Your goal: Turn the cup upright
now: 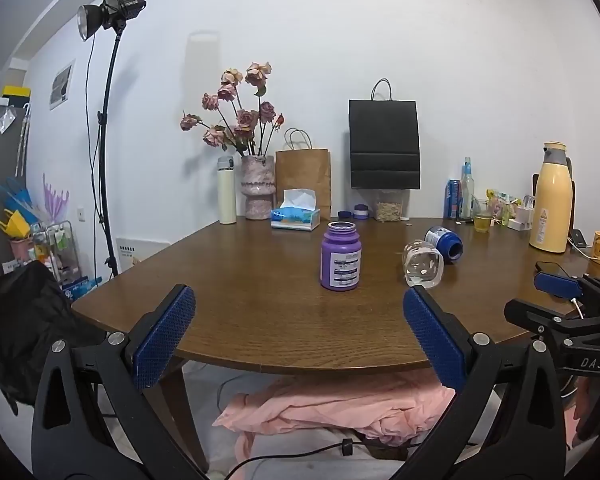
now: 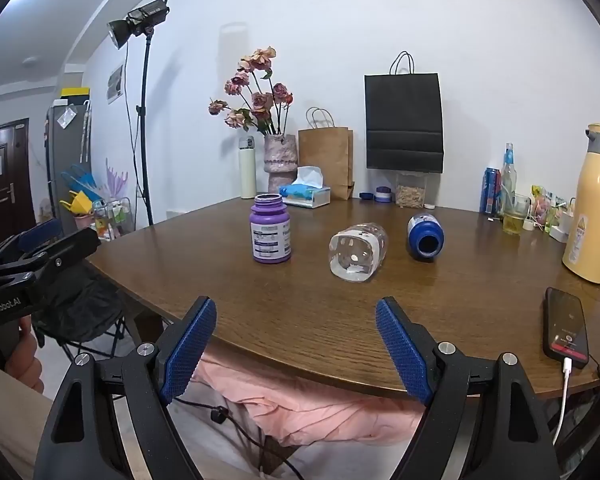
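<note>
Clear square-bottomed plastic cup (image 2: 358,252) is lying on its side mid-tabletop (image 2: 300,312), base facing the right tool (image 2: 296,334); both tools, left tool (image 1: 299,322) included, are hanging spread wide, empty, short of it for approach.

"DAS" stands in pale letters on the right gripper (image 1: 562,286) body, seen from the left wrist; "GenRobot.AI" stands on the left gripper (image 2: 40,236) body, seen from the right wrist. The purple bottle (image 2: 271,229) label shows "Hea", the rest too small to read
</note>
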`<control>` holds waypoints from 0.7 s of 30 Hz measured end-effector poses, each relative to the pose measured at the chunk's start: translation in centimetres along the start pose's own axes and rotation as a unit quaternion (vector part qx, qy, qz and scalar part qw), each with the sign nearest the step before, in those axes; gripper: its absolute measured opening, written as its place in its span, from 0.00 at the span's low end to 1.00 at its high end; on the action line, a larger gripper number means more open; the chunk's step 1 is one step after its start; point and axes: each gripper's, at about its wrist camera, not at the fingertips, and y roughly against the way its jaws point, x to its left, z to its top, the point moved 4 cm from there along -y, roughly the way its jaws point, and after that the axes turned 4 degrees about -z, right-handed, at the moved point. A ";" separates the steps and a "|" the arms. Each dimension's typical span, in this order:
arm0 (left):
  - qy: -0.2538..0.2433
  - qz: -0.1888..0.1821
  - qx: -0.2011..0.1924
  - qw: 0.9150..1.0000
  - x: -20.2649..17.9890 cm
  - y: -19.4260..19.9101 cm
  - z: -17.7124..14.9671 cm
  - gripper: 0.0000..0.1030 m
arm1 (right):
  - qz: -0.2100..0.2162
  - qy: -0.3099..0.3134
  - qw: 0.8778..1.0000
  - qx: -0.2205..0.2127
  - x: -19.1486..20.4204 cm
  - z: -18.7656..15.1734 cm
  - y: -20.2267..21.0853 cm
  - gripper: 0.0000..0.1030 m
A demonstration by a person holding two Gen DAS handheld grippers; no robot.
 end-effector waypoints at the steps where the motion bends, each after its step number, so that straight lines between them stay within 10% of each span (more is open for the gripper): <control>1: 0.000 0.000 -0.001 1.000 0.0 0.0 0.0 1.00 | 0.000 0.001 1.000 0.001 -0.1 0.0 0.1 0.84; 21: -0.001 0.001 -0.003 1.000 0.0 0.0 0.0 1.00 | -0.003 0.003 1.000 0.000 -0.4 0.1 0.1 0.84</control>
